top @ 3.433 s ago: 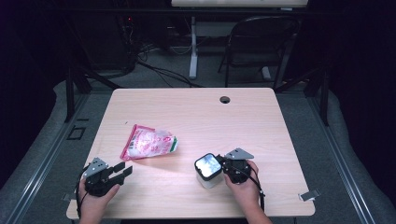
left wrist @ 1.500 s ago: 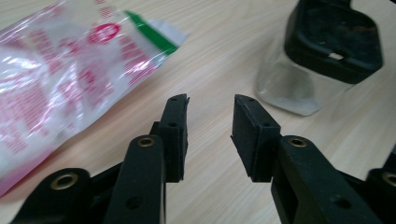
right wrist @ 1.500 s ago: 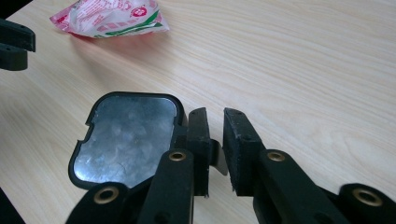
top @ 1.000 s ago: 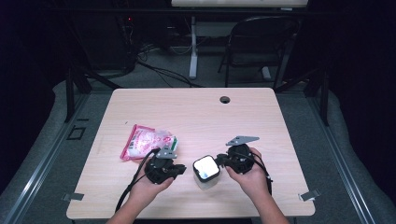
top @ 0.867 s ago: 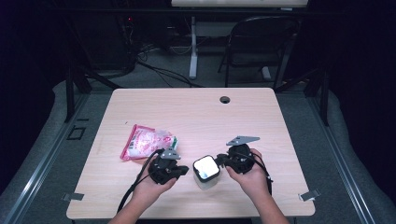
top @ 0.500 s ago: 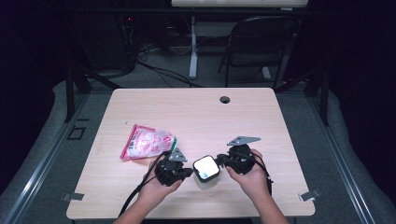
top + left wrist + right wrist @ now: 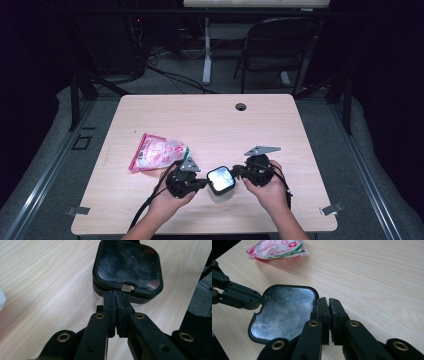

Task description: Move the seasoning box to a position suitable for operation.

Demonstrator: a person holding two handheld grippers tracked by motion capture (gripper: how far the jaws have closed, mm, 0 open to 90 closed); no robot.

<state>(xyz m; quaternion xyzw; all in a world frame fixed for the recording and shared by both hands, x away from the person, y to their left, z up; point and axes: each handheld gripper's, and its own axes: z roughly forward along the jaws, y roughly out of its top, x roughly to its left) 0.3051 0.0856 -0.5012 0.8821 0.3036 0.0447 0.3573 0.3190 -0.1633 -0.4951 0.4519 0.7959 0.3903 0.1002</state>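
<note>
Dim room, chair and cables at the back, and a light wood table [image 7: 300, 150] with a small cable hole near its far edge. Everything that matters sits near the front edge, around one thing: a clear container with a black-rimmed lid [image 7: 220, 180].

Taking that container as the landmark: the left gripper [image 7: 200, 183] comes in from its left side, the right gripper [image 7: 239, 174] from its right, so they face each other straight across it. Both are touching it, neither arm is really nearer. In the left gripper view the jaws are pressed together right at the little tab notch on the lid rim, pinching the lid edge as far as I can tell. In the right gripper view the jaws are also closed up tight against the opposite edge of the lid, apparently clamped on the rim there.

The pink snack bag [image 7: 157, 152] lies behind and to the left of the container, apart from it.

My guess: the line between the grippers runs across the lid, so the tab side lifts while the other side steadies.
</note>
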